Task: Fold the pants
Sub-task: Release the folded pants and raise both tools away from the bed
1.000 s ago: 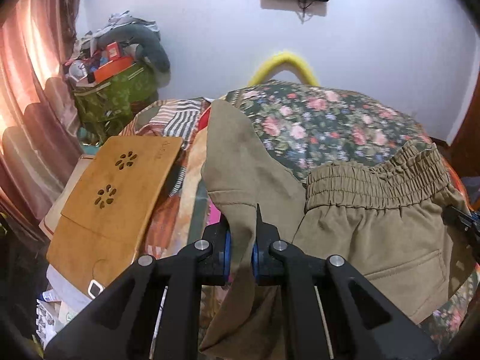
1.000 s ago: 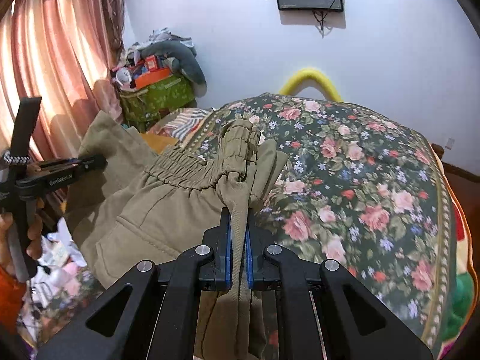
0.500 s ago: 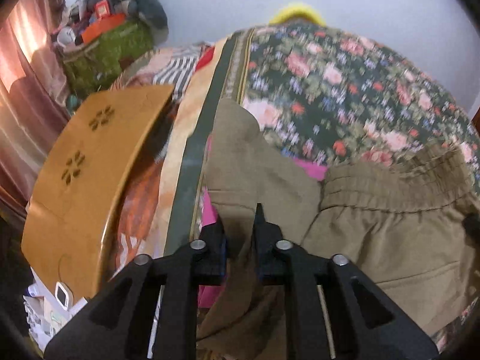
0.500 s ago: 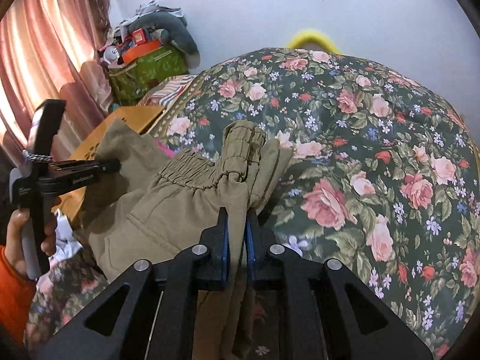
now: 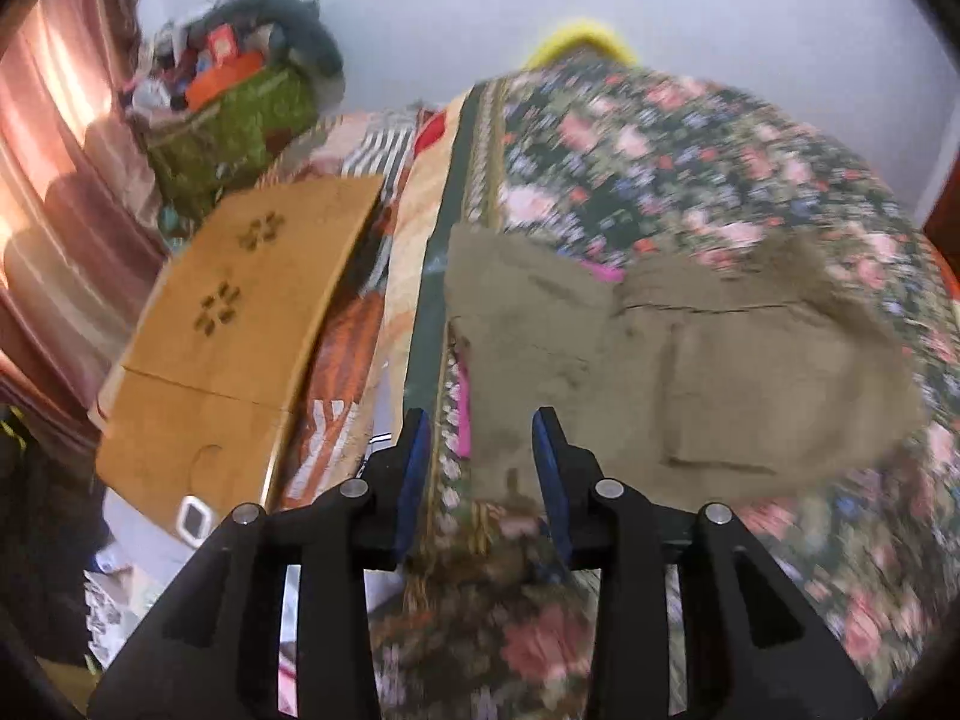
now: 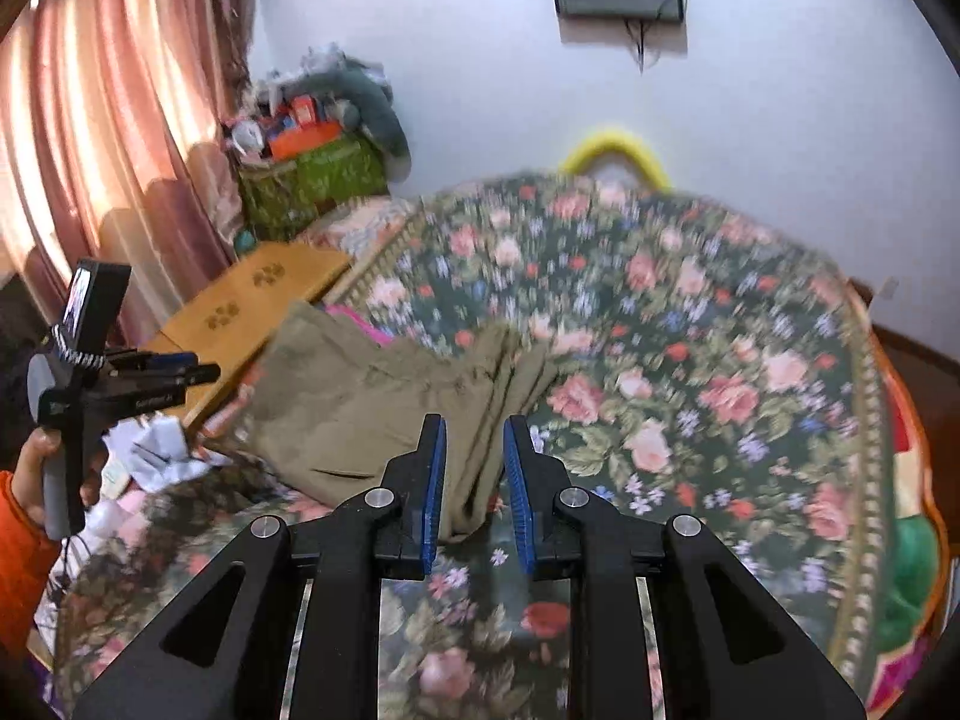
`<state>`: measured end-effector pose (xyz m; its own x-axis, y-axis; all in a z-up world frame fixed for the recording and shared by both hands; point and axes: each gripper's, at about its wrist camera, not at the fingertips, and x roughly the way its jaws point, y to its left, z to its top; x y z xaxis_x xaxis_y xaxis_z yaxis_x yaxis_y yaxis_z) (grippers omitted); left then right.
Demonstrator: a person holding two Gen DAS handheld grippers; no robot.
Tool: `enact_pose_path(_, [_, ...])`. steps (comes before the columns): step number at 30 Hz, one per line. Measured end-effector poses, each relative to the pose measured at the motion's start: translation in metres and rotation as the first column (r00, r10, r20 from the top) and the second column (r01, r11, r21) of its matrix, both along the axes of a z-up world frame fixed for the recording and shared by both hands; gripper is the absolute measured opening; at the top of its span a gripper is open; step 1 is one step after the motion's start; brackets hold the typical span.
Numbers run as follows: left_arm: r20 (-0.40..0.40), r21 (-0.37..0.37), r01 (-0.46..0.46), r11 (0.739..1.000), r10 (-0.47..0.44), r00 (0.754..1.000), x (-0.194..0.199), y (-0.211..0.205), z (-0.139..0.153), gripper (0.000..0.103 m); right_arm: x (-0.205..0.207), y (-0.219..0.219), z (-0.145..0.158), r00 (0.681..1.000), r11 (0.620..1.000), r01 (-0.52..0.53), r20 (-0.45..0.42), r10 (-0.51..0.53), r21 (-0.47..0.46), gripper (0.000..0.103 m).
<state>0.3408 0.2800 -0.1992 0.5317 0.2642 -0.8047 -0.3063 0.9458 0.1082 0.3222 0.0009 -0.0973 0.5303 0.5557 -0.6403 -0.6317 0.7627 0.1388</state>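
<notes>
The khaki pants (image 5: 690,372) lie folded on the floral bedspread (image 5: 690,144) near its left edge, elastic waistband at the far right. They also show in the right wrist view (image 6: 372,396). My left gripper (image 5: 480,456) is open, just short of the pants' near left corner, holding nothing. My right gripper (image 6: 474,468) is open, with the pants' near right edge between its jaws but not clamped. The left gripper is seen from the side in the right wrist view (image 6: 198,369), held by a hand. Both views are motion-blurred.
A wooden lap table (image 5: 240,324) lies left of the bed. A green bag piled with clutter (image 5: 234,120) stands by the pink curtain (image 6: 108,138). A yellow hoop (image 6: 612,150) sits behind the bed. Crumpled white paper (image 6: 156,450) lies at the bed's left.
Both grippers have opened and let go of the pants, which now lie flat on the bedspread. Both grippers have pulled back toward me.
</notes>
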Motion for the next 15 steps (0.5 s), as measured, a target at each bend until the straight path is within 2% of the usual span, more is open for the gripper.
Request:
enact_pose_path(3, [0.078, 0.002, 0.053, 0.999, -0.053, 0.995, -0.031, -0.027, 0.042, 0.041, -0.028, -0.015, 0.034, 0.998, 0.999, -0.008, 0.064, 0.005, 0.054, 0.018])
enact_pose_path(6, [0.194, 0.014, 0.107, 0.994, -0.107, 0.975, -0.072, -0.060, 0.091, 0.049, -0.064, -0.025, 0.069, 0.990, 0.995, -0.025, 0.143, 0.011, 0.099, 0.018])
enact_pose_path(10, [0.350, 0.070, 0.145, 0.987, -0.160, 0.923, -0.135, -0.104, 0.156, 0.051, -0.117, -0.036, 0.111, 0.966, 0.987, -0.057, 0.259, 0.017, 0.151, 0.018])
enact_pose_path(15, [0.491, 0.091, 0.162, 0.983, -0.186, 0.851, -0.209, -0.128, 0.210, 0.051, -0.177, -0.047, 0.148, 0.928, 0.974, -0.102, 0.371, 0.021, 0.201, 0.018])
